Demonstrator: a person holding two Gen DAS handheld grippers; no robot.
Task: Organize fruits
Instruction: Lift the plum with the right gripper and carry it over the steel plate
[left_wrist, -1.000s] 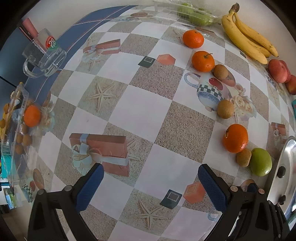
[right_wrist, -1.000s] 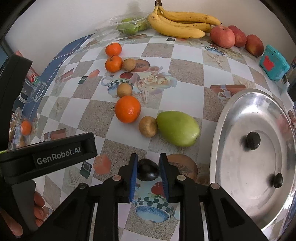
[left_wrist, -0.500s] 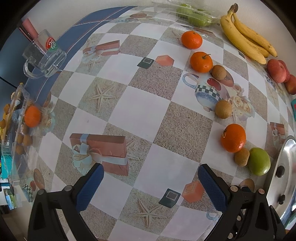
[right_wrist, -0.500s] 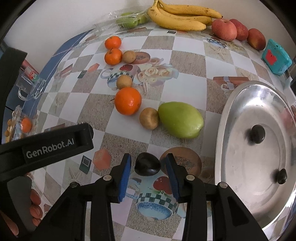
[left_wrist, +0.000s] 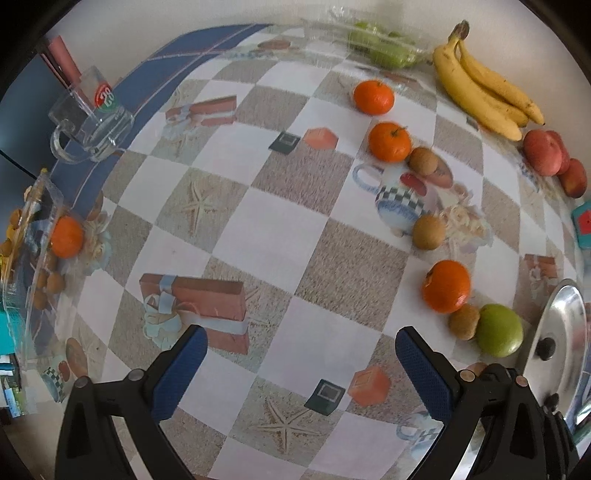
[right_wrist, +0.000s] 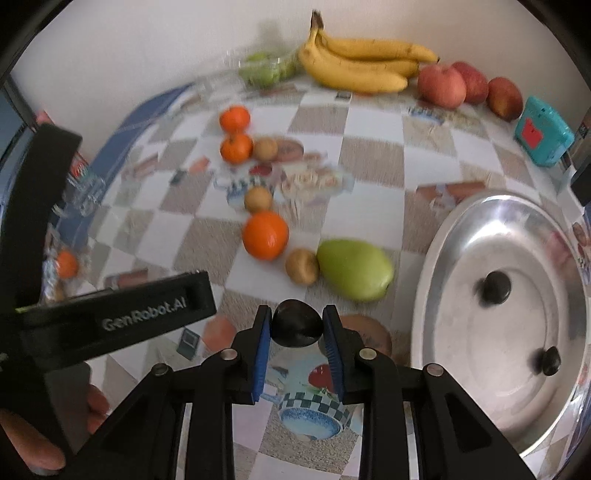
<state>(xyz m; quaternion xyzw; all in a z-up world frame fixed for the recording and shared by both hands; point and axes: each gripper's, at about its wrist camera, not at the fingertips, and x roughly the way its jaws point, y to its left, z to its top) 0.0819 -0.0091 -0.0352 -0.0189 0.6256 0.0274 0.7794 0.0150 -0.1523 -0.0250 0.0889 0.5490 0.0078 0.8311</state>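
Observation:
My right gripper (right_wrist: 297, 326) is shut on a dark plum (right_wrist: 295, 323) and holds it just left of the steel tray (right_wrist: 436, 254), which has two dark plums (right_wrist: 493, 288) in it. A green mango (right_wrist: 352, 269), a kiwi (right_wrist: 301, 266) and an orange (right_wrist: 265, 235) lie just beyond the held plum. My left gripper (left_wrist: 301, 363) is open and empty above the checked tablecloth; the mango (left_wrist: 498, 329), the orange (left_wrist: 446, 286) and the tray rim (left_wrist: 557, 325) show at its right.
Bananas (right_wrist: 362, 62), red apples (right_wrist: 452, 83) and a bag of green fruit (right_wrist: 266, 68) line the back wall. More oranges (left_wrist: 373, 96) and kiwis (left_wrist: 427, 232) lie mid-table. A glass mug (left_wrist: 90, 122) and a plastic box (left_wrist: 33, 266) stand at the left; a teal box (right_wrist: 543, 131) at the right.
My right gripper opened around the plum, then closed on it again and lifted it slightly. The left gripper drifted a little; its jaws stayed open.

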